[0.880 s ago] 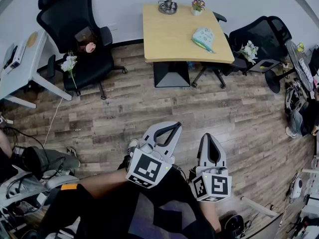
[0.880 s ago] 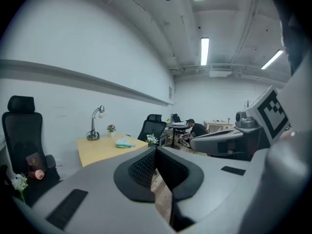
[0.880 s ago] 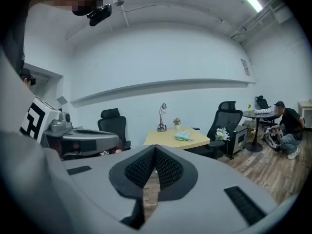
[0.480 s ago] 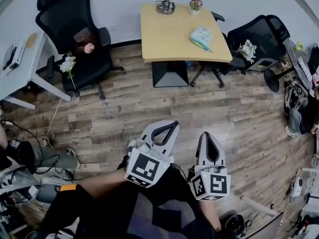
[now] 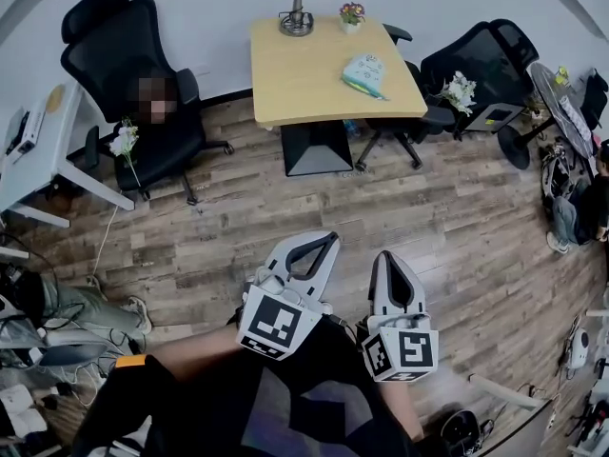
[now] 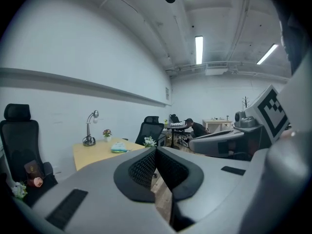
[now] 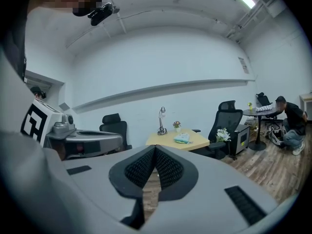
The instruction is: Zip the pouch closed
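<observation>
One pouch [image 5: 363,70], one table [image 5: 295,79]; left gripper [image 5: 332,238], right gripper [image 5: 383,256] closed, empty.

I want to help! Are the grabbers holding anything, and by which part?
Nothing. The left gripper and right gripper are both shut on nothing; the pouch lies far off on the table.

The wooden worktop [image 5: 300,79] carried three things. A lamp [image 5: 296,23] and a small potted plant [image 5: 351,14] stood along its far edge, and a pale green pouch [image 5: 363,70] lay near its right edge.
</observation>
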A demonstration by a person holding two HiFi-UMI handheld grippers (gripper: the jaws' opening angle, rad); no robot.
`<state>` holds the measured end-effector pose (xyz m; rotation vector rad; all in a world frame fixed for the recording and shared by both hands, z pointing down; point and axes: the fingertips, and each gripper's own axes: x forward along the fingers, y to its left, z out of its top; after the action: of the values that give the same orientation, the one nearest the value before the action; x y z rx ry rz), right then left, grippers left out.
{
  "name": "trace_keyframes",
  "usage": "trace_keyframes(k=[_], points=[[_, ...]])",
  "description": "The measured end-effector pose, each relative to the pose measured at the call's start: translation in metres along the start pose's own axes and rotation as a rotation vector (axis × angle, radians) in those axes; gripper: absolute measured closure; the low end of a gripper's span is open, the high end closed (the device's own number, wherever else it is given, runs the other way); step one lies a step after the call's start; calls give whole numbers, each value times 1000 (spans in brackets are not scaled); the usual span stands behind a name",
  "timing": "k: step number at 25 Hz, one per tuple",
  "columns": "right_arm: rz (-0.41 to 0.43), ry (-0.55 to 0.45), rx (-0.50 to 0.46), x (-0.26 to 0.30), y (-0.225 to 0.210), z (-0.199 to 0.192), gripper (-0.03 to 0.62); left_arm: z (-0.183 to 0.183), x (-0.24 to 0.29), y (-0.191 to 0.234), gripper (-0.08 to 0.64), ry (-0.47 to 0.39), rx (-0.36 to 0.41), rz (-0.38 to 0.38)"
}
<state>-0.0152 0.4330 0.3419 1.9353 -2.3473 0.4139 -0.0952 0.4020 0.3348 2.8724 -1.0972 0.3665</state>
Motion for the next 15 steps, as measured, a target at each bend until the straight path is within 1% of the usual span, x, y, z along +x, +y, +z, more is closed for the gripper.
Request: trace_keyframes(k=[3, 7, 11, 15], points=[[12, 7, -2, -7, -15, -1, 578, 4, 10, -14, 551, 12, -9, 9], [38, 18, 0, -18, -35, -3, 577, 11, 20, -31, 551, 24, -8, 46], [76, 36, -8, -21, -54, -15, 577, 1, 21, -51, 551, 61, -2, 79], [88, 47, -7, -12, -67, -19, 577, -8, 23, -46, 551, 94, -10, 123]])
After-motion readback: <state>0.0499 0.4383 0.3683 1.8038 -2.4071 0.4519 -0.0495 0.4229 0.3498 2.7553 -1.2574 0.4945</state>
